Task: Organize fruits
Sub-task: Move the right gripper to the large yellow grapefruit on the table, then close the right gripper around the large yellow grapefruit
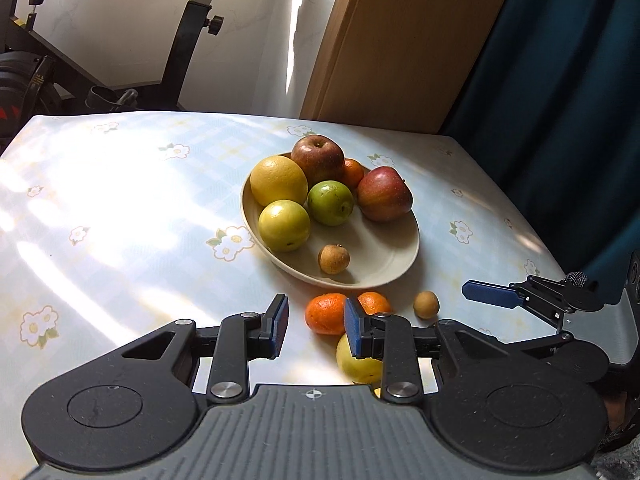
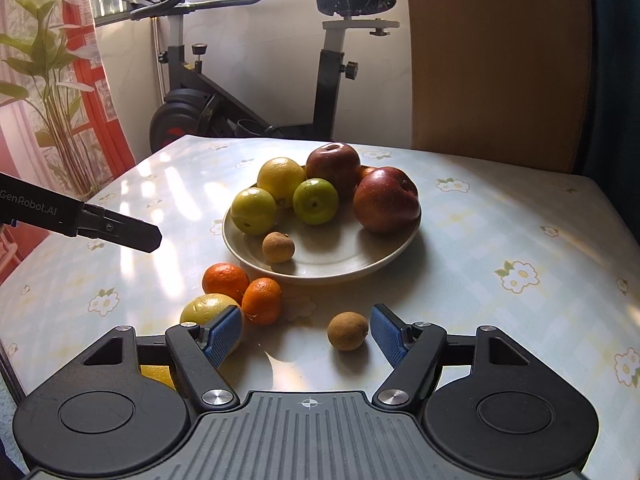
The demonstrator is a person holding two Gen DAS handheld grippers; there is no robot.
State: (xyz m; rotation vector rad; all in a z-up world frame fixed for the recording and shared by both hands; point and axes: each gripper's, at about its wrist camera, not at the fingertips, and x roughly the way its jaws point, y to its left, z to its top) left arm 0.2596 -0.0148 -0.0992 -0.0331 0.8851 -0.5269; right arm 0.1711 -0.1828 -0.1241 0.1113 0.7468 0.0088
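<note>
— While both claws gape with nothing between them, where's the fruit?
— Mostly on the plate [image 2: 240, 254] mid-frame; two tangerines [image 2: 225, 282], a pear [image 2: 204, 307] and a longan [image 2: 347, 330] lie below it; left gripper [image 1: 316, 326] and right gripper [image 2: 306, 334] low.

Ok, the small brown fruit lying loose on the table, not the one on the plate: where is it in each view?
Left wrist: the loose brown fruit lies right of centre, beyond the left gripper, just right of the two mandarins.
Right wrist: it lies low centre, between the open fingers of the right gripper.
Shared landmark: the plate just behind it.
</note>
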